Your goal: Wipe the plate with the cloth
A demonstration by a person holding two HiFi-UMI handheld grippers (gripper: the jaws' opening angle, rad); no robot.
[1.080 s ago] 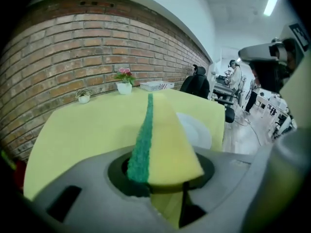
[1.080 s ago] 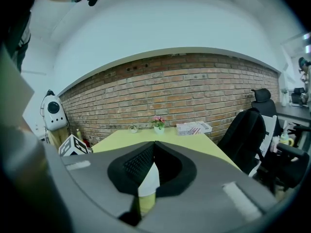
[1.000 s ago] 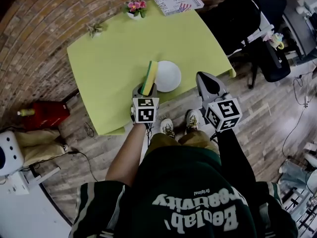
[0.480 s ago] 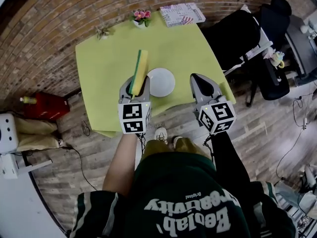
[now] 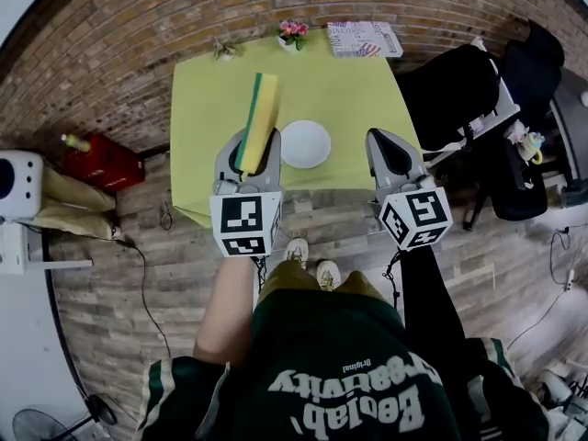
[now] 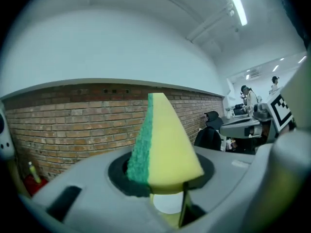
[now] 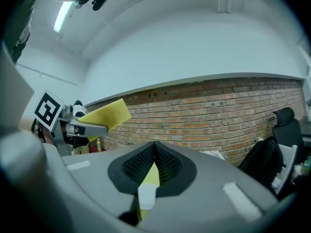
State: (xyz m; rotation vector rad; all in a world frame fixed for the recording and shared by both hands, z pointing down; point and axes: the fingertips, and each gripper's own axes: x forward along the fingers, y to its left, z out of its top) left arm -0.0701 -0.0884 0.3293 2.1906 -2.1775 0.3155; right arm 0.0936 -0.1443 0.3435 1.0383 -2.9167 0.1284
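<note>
Head view: person stands at the near edge of a yellow-green desk [image 5: 354, 90] set against a brick wall [image 5: 119, 53], one claw in each hand. Left claw [image 5: 248, 150] is clenched on a sponge [image 5: 260, 118], yellow with a green scrub layer along its left face. The sponge stands on edge and sticks well out past the jaw tips, over the desk. Left gripper view confirms the grip: the sponge [image 6: 165, 149] is pinched at its lower end between the two jaws and rises as a wedge in front of the brick wall. A slice of the white plate [image 6: 167, 203] shows below it through the jaw gap. The plate [image 5: 305, 144] lies flat on the desk near the front edge, between the two claws, just right of the sponge and not touching it. Right claw [image 5: 386, 145] hangs over the front edge of the desk, right of the plate. In the right gripper view its jaws meet at the tips with nothing between them, and only a strip of desk [image 7: 150, 176] shows through the slot beneath. That view also catches the left claw [image 7: 73, 125] with the sponge [image 7: 104, 115] at far left. At the back of the desk: a small flower pot [image 5: 293, 33] and a printed booklet [image 5: 365, 39]. On the wooden floor [image 5: 138, 274], a red bag [image 5: 101, 162] lies left of the desk.
</note>
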